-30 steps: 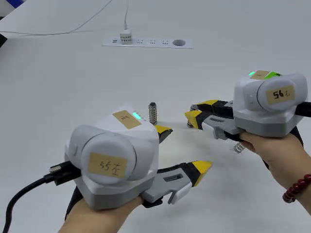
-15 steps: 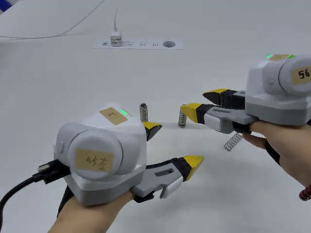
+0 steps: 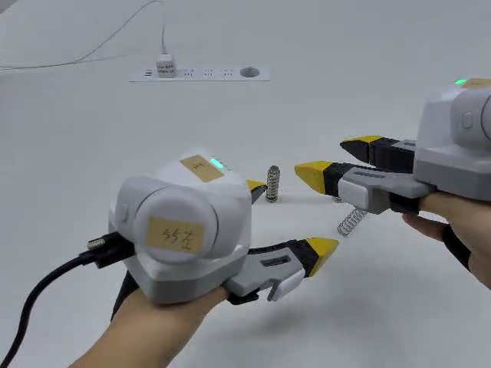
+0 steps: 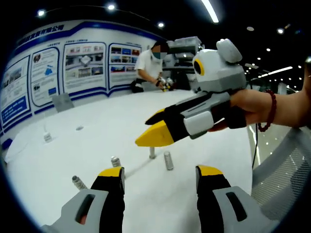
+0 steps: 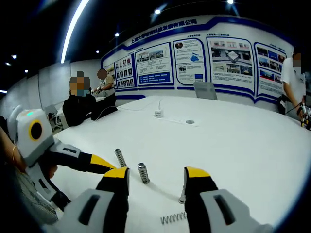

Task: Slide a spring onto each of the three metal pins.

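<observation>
Nearest, the left gripper [image 3: 290,217] hovers with jaws wide apart, empty. The loose silver coil spring [image 3: 350,221] lies flat on the white table [image 3: 115,138] by the right gripper [image 3: 334,157], whose jaws also gape, holding nothing. Pinch the spring lightly mid-coil, upend it, and centre it over the bare metal pin [image 4: 152,153] beyond.

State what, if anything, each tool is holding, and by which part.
Nothing is held. The left tool and the right tool both have open, empty jaws. One spring lies loose on the table.
</observation>
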{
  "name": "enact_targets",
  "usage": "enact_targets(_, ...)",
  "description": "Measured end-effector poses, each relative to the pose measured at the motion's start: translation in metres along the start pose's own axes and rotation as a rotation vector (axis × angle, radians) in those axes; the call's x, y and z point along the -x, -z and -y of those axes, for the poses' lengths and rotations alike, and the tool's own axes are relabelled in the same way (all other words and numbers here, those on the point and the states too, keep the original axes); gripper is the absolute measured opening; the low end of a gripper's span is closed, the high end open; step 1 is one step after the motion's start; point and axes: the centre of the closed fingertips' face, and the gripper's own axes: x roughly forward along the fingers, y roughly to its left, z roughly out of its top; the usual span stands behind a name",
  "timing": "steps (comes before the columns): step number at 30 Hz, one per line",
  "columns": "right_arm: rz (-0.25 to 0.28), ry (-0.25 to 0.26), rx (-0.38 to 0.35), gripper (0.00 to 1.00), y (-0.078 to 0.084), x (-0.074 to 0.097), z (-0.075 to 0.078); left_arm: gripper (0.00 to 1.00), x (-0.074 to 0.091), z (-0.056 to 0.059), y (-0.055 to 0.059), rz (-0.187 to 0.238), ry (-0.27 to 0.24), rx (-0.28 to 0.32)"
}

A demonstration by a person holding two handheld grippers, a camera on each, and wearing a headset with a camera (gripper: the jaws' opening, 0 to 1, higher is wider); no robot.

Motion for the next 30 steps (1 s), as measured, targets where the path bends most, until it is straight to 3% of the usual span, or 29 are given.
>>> enact_targets(19,0.013,0.087,-0.059,0.51,0.008,0.042,0.032,0.49,-0.046,0.014,0.009,-0.039,0.048,-0.003)
enact_targets(22,0.014,0.092,-0.061,0.5,0.009,0.049,0.037,0.47,-0.05,0.015,0.008,-0.037,0.053,0.023)
enact_targets(30,0.028,0.082,-0.055,0.5,0.011,0.061,0.042,0.36,-0.067,0.016,0.016,-0.06,0.053,-0.004)
